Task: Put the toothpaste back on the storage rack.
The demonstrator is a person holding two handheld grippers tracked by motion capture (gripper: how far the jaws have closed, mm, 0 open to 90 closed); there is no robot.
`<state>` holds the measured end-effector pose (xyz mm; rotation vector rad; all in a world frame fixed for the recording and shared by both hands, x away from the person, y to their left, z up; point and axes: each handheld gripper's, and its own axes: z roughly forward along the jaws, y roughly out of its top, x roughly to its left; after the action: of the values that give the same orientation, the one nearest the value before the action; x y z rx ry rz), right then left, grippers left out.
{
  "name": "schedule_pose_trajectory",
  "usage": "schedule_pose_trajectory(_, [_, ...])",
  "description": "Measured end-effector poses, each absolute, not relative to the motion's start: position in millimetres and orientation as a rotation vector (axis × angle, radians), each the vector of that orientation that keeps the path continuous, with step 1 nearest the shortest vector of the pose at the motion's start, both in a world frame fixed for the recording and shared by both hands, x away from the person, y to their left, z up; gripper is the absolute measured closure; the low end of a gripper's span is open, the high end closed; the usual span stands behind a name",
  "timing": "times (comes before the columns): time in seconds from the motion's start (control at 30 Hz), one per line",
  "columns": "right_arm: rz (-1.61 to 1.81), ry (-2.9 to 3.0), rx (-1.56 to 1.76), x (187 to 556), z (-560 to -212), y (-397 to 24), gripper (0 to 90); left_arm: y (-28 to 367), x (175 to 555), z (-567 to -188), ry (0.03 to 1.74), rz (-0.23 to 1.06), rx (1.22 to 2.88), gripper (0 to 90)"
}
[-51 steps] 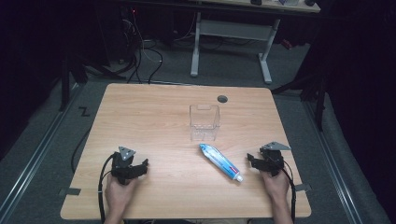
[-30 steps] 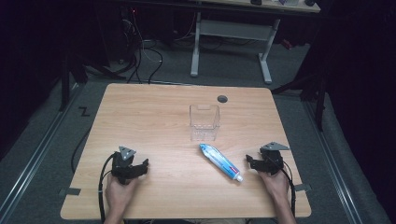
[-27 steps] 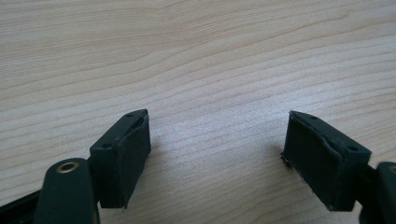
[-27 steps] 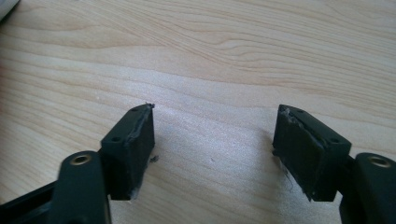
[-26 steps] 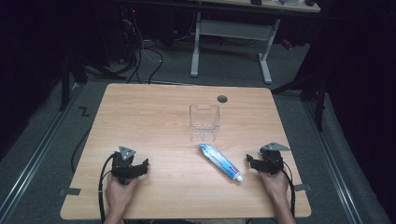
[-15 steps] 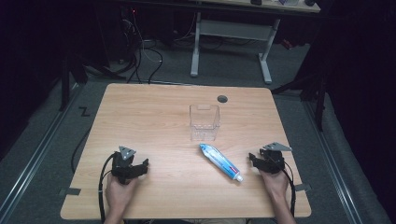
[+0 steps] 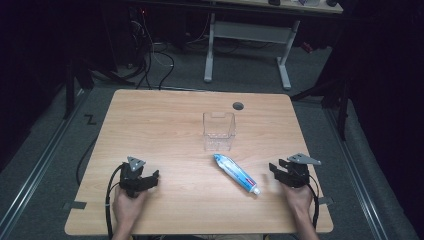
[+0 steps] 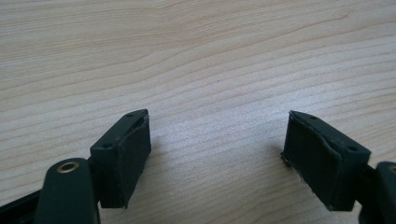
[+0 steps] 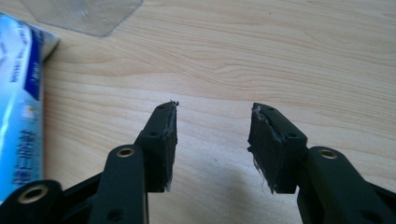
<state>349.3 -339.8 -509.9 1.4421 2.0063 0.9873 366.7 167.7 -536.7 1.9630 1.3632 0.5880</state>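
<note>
A blue and white toothpaste tube (image 7: 235, 173) lies at an angle on the wooden table (image 7: 165, 125), cap toward the near right. Just behind it stands a clear plastic cup (image 7: 219, 131). My right gripper (image 7: 280, 172) rests on the table to the right of the tube, apart from it; its jaws have just been closing and stand half apart with nothing between them (image 9: 212, 140). The tube's flat end (image 9: 21, 88) shows at the left of the right gripper view. At the near left my left gripper (image 7: 150, 179) lies open over bare wood (image 8: 217, 149).
A round cable hole (image 7: 238, 106) sits near the table's far edge. Behind the table stand the white legs of a desk frame (image 7: 247, 40) and loose cables on a dark floor. Cables trail from both grippers toward the near edge.
The right gripper's jaws have drawn closer together. Both hands, the tube and the cup stay where they were.
</note>
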Motion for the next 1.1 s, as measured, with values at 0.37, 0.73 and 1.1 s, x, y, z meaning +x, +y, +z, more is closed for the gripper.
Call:
schedule_pose_trajectory(0.37, [1.018,2.056,1.381,328.3,-498.1,-329.5,54.9,167.7,366.6,-536.7,1.363,0.589,1.962,23.3])
schedule_pose_trajectory(0.73, [1.033,2.139,1.283,310.8,-480.4,-306.2,52.4,167.8,366.1,-536.7,1.364,0.588,1.963,23.3])
schedule_pose_trajectory(1.1, [1.070,2.249,1.158,320.7,-465.2,-269.6,50.0,167.9,365.9,-536.7,1.364,0.588,1.962,23.3])
